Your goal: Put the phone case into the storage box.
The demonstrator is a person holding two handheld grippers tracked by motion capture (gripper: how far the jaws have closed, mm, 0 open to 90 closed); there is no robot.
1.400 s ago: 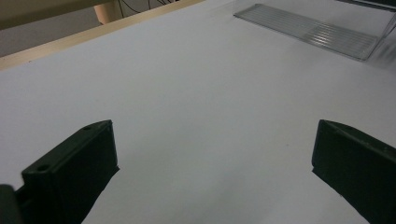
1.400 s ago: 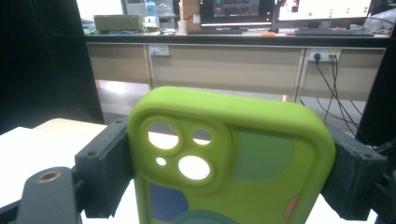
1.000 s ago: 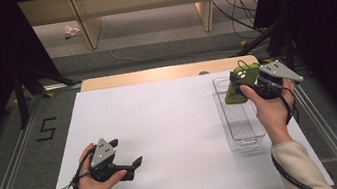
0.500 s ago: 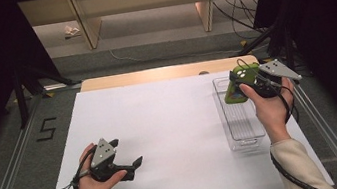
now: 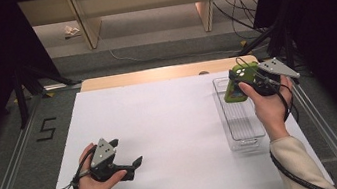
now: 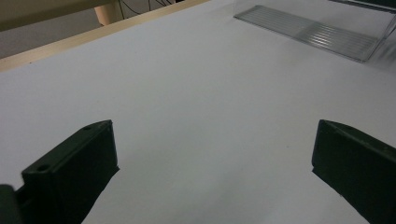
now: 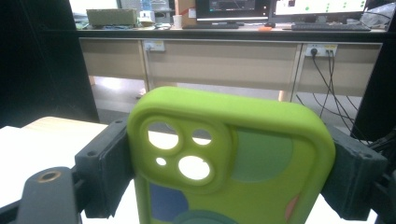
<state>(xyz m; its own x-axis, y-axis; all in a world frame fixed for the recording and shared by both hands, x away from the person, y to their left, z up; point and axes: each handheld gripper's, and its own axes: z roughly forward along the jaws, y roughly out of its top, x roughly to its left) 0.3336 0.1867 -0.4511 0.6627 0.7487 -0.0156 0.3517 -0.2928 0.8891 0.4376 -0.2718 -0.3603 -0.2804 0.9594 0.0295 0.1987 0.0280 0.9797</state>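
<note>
Your right gripper point(image 5: 239, 84) is clamped on the lime-green silicone phone case point(image 7: 224, 158), held above the far end of the clear plastic tray point(image 5: 244, 139). Placement remains. Your left gripper point(image 5: 129, 165) rests open, empty.

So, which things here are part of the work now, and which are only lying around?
In the work:
- green phone case, clamped in the right gripper
- clear tray below it

Lying around:
- left gripper, open, resting on the white table
- crumpled paper on the floor
</note>
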